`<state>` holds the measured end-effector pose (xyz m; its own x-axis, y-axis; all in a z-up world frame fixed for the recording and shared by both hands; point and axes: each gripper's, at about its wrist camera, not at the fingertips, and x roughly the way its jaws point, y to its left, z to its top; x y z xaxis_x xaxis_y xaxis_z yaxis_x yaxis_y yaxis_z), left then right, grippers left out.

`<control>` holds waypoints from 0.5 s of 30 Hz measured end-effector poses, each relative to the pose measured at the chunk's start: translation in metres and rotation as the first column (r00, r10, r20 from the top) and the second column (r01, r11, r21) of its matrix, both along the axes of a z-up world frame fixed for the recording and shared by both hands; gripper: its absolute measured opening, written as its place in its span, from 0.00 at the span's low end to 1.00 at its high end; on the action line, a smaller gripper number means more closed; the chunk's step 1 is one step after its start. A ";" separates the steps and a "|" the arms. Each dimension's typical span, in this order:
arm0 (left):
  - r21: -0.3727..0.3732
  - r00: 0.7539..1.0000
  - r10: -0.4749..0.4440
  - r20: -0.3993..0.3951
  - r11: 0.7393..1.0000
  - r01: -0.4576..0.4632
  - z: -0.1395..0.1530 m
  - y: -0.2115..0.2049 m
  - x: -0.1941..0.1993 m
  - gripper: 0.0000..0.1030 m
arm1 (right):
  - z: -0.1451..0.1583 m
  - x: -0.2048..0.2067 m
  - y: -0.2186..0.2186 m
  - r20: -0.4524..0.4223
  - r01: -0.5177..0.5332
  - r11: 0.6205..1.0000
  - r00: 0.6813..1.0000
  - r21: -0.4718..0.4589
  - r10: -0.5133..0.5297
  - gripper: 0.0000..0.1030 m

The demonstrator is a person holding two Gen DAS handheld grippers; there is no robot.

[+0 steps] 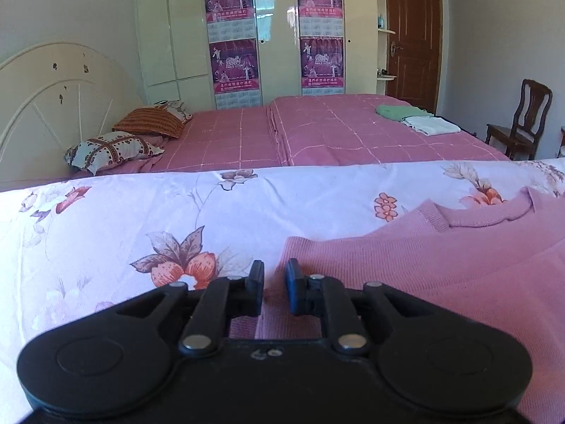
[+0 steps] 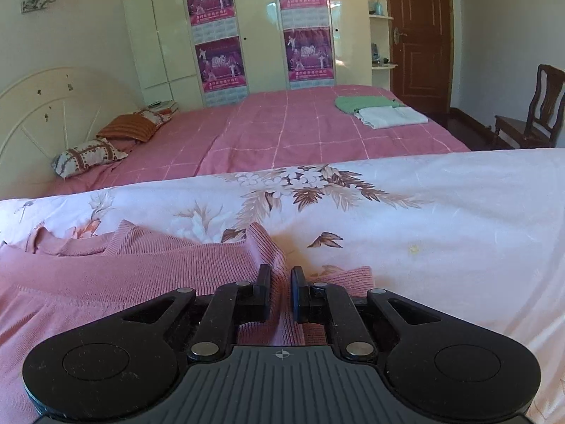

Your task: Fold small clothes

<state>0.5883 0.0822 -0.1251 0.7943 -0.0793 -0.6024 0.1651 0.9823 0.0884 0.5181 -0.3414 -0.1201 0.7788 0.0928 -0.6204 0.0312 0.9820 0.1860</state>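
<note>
A bedroom: a floral sheet (image 1: pixel 141 212) covers the near surface, a pink bed (image 1: pixel 335 134) behind. The right gripper (image 2: pixel 281 284) is pressed nearly together, pinching a ridge of the pink sweater (image 2: pixel 106 275) at its edge. The left gripper (image 1: pixel 274 279) stands narrowly parted at the sweater's opposite edge (image 1: pixel 406 275); whether its pads bite knit is hard to see. If only one side holds, lifting would drag the sweater askew, or snag the sheet too.
</note>
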 end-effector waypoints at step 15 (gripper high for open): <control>0.044 0.952 -0.299 0.071 0.954 0.296 0.002 -0.121 -0.067 0.73 | 0.023 -0.023 0.138 0.041 -0.447 0.894 0.893 -0.015 0.448 0.40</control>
